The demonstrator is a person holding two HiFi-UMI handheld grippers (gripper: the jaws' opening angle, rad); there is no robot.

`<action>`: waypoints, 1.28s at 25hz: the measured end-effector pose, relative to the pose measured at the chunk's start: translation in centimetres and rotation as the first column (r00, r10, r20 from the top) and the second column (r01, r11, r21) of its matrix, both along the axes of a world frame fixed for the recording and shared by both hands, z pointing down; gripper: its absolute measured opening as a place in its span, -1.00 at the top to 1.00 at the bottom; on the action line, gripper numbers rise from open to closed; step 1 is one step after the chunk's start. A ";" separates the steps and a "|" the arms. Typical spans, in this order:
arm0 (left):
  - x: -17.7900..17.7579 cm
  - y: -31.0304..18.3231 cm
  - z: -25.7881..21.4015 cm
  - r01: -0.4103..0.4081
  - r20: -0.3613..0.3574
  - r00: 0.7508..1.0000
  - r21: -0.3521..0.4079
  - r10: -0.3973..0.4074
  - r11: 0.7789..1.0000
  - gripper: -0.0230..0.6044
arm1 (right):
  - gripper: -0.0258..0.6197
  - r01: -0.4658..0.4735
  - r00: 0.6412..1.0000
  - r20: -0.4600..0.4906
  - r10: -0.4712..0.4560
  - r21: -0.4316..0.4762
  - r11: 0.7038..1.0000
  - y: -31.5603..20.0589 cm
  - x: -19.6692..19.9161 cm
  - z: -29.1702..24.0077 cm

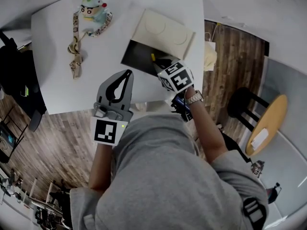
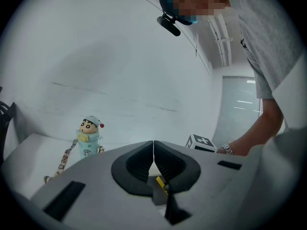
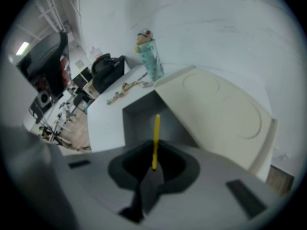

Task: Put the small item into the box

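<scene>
On the white table [image 1: 57, 80] stands a box [image 1: 135, 57] with a dark inside and its cream lid [image 1: 164, 31] tipped back. My right gripper [image 1: 157, 63] hovers over the box's front right part, shut on a thin yellow stick [image 1: 153, 57]. In the right gripper view the stick [image 3: 156, 138] points up from the right gripper [image 3: 154, 164], above the box opening [image 3: 138, 121]. My left gripper [image 1: 128, 74] is shut and empty, left of the box near the table's front edge. In its own view the left gripper [image 2: 153, 145] has its pads pressed together.
A cartoon-figure bottle [image 1: 92, 11] with a patterned lanyard [image 1: 75, 47] stands at the table's back left. A black stool [image 1: 242, 102] and a round wooden top [image 1: 268, 123] are on the floor to the right. Dark gear [image 1: 17, 75] sits left of the table.
</scene>
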State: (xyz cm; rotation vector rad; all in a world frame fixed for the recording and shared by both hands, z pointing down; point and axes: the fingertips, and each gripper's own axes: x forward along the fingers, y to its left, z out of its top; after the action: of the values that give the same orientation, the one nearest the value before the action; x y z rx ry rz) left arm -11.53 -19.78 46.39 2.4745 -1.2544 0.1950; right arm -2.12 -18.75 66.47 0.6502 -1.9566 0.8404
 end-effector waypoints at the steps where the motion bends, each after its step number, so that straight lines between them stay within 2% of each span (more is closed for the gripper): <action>1: -0.2 -0.2 0.1 0.001 0.002 1.000 0.000 -0.001 1.000 0.81 | 0.76 0.007 1.000 -0.007 -0.007 -0.009 1.000 0.0 -0.2 0.4; 6: -0.9 -0.7 0.1 0.015 0.000 1.000 -0.003 -0.015 1.000 0.81 | 0.76 0.016 0.999 -0.051 -0.019 -0.047 0.999 0.2 -0.5 2.2; 19: -3.0 -0.5 0.5 0.054 0.010 0.999 -0.017 -0.054 0.998 0.81 | 0.76 0.019 0.994 -0.104 -0.027 -0.070 0.997 0.2 -1.7 4.4; 27: -3.5 0.1 0.4 0.062 0.013 0.998 -0.013 -0.062 0.998 0.81 | 0.75 -0.016 0.996 -0.092 0.009 -0.080 0.997 0.2 -1.6 4.4; 32: -3.3 0.6 0.2 0.061 0.011 0.998 -0.010 -0.061 0.998 0.81 | 0.60 -0.017 0.997 -0.081 0.010 -0.086 0.996 0.7 -1.7 4.2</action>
State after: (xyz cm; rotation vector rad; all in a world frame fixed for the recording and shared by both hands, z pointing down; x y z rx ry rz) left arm -14.84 -19.14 46.63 2.4256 -1.3274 0.1986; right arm -3.81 -18.01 70.65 0.6365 -1.8351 0.8894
